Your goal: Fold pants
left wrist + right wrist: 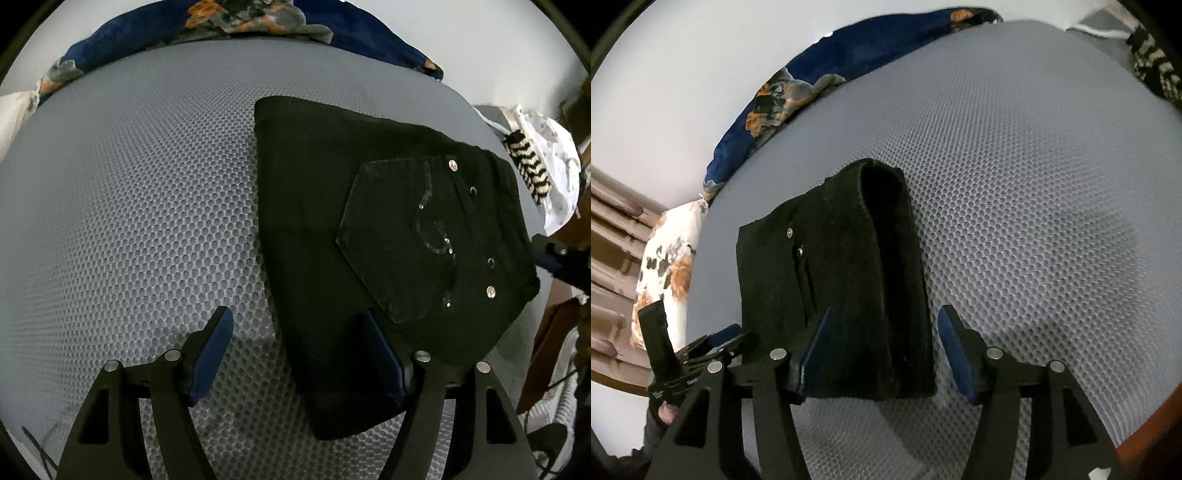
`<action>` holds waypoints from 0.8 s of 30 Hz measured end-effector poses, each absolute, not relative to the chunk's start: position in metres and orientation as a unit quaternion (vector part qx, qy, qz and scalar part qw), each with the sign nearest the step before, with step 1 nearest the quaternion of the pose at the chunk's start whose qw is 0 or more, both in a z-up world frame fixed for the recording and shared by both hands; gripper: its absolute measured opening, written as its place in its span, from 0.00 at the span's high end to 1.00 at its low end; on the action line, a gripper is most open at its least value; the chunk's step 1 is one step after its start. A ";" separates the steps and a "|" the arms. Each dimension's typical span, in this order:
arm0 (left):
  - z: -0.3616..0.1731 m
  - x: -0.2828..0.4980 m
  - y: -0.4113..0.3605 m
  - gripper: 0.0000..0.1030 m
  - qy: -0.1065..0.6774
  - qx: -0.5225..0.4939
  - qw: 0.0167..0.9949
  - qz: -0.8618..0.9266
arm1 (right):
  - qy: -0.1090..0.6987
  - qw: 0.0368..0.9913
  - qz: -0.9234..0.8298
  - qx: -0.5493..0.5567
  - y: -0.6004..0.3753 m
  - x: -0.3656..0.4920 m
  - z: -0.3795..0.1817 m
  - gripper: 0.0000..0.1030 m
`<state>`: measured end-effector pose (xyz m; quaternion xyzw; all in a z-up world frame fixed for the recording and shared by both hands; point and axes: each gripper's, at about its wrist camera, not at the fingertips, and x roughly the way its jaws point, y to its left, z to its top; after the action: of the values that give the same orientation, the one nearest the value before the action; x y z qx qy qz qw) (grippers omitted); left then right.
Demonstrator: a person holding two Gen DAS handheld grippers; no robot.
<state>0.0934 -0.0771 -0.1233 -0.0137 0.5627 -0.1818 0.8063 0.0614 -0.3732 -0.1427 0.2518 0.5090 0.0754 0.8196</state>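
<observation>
The black pants (369,229) lie folded into a compact rectangle on a grey honeycomb-textured mattress (147,184). In the left wrist view the bundle sits toward the mattress's right edge, with a back pocket (399,240) facing up, trimmed with sequins and metal studs.

The left gripper (299,354) stands spread. Its left finger is over bare mattress and its right finger is over the near edge of the pants, with no fabric pinched between the pads.

The right gripper (882,350) is also spread. The near end of the folded pants (842,280) lies between its two blue pads; the left pad is against the fabric's side, while the right pad stands clear of it with mattress (1034,184) showing in the gap.

Along the far edge of the mattress lies a dark blue floral blanket (229,22). At the right edge in the left wrist view sits a white bag (554,177) with a black-and-cream zigzag cloth (532,166) in it.
</observation>
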 end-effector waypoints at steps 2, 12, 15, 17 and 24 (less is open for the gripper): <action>-0.123 0.098 -0.073 0.29 0.567 -0.022 0.802 -0.187 | 0.517 0.814 0.082 0.253 -0.374 0.065 -0.149 0.44; -0.130 0.123 -0.048 0.29 0.601 -0.131 0.756 -0.223 | 0.525 0.798 0.129 0.268 -0.383 0.078 -0.168 0.37; -0.131 0.130 -0.038 0.29 0.606 -0.150 0.746 -0.230 | 0.525 0.789 0.150 0.281 -0.389 0.083 -0.175 0.36; -0.132 0.137 -0.035 0.29 0.608 -0.160 0.742 -0.234 | 0.525 0.782 0.164 0.293 -0.394 0.087 -0.179 0.36; -0.136 0.153 -0.015 0.29 0.612 -0.210 0.717 -0.260 | 0.513 0.767 0.204 0.327 -0.402 0.101 -0.186 0.35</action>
<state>0.1526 -0.0148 -0.1359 -0.2101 0.6118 -0.2597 0.7170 0.1007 -0.4017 -0.1864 0.3270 0.5127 0.2044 0.7671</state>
